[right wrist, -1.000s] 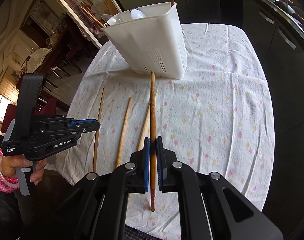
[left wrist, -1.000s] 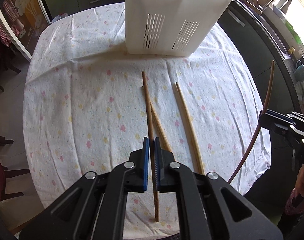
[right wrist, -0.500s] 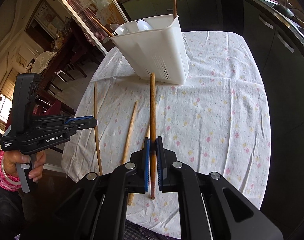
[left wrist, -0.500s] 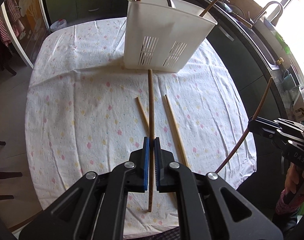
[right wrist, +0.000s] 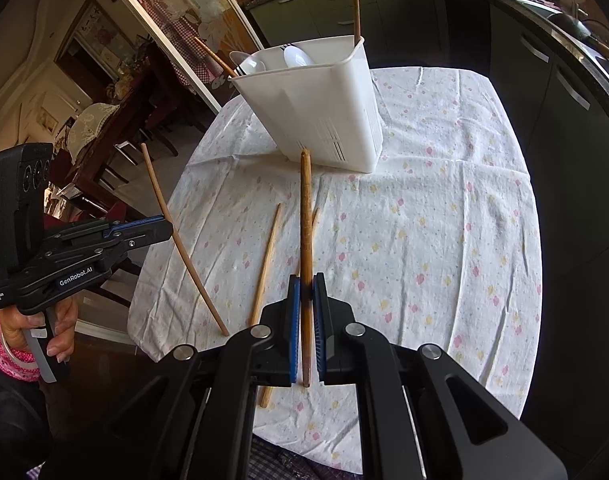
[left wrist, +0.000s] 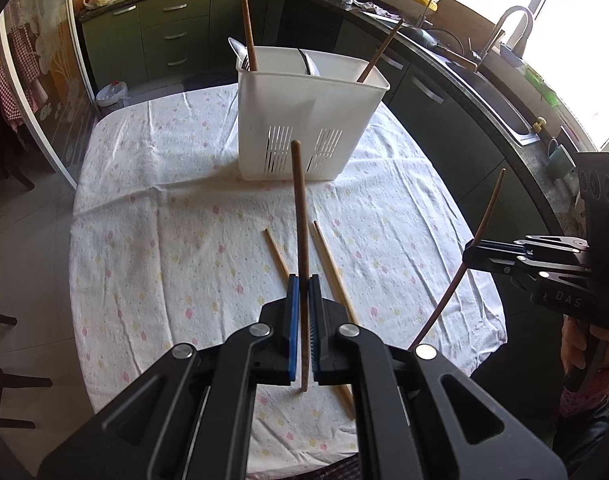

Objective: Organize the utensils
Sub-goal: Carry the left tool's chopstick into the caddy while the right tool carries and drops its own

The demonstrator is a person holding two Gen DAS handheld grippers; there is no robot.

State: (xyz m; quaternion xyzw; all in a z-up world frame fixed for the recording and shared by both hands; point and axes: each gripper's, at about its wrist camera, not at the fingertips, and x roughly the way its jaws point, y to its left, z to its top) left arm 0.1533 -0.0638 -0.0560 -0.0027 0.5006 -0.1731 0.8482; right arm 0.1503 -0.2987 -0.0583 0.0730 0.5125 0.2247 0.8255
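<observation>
- Left gripper is clamped on a brown chopstick pointing toward the white utensil holder.
- Right gripper pinches a second chopstick, raised above the tablecloth.
- Two loose chopsticks lie on the cloth between grippers and holder.

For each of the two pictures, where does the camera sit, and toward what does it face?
Left wrist: sits on the left gripper, looks along its jaws, shut on a dark chopstick, toward the white utensil caddy; the right gripper and its hand show at the right edge.
Right wrist: sits on the right gripper, jaws shut on a brown chopstick, facing the caddy; the left gripper and its hand show at the left.
Shared: caddy, flowered tablecloth, two loose chopsticks.
</observation>
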